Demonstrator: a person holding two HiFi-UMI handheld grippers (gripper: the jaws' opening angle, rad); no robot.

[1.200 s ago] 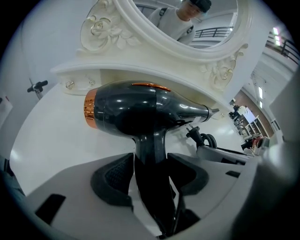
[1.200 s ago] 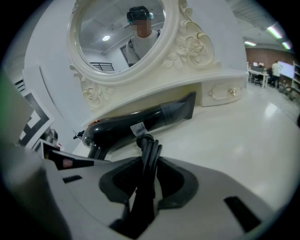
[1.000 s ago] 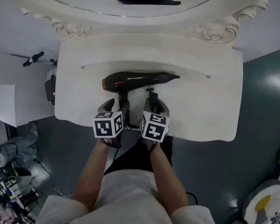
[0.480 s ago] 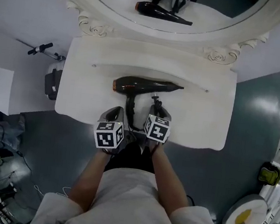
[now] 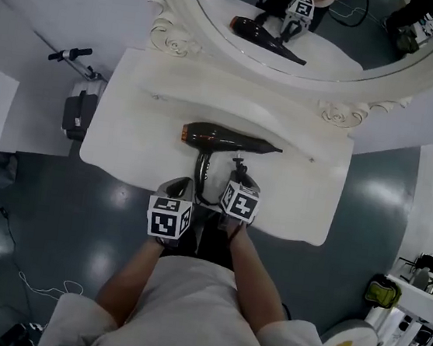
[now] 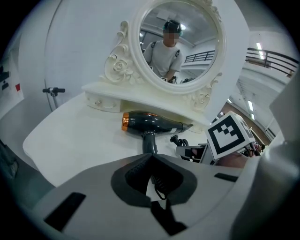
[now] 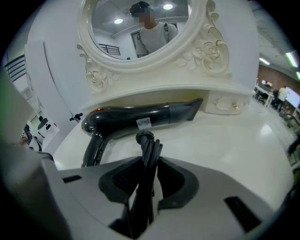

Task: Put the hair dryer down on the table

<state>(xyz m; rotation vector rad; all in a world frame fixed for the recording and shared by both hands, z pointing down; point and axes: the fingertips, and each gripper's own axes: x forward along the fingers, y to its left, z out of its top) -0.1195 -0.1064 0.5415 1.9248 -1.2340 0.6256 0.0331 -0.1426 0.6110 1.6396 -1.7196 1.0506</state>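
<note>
Black hair dryer (image 5: 224, 139) lies flat on the white table (image 5: 127, 138), at twelve o'clock from both tongs; the left gripper (image 5: 178, 186) has just closed empty, the right gripper (image 5: 238, 171) pinches the cord (image 7: 147, 154), best released low without tugging.

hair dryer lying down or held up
Lying down: the hair dryer rests on its side, flat on the table.

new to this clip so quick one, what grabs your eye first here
A black hair dryer with an orange ring lies on its side on the white dressing table, under an ornate oval mirror. The right gripper clamps its bundled cord beside the handle.
</note>
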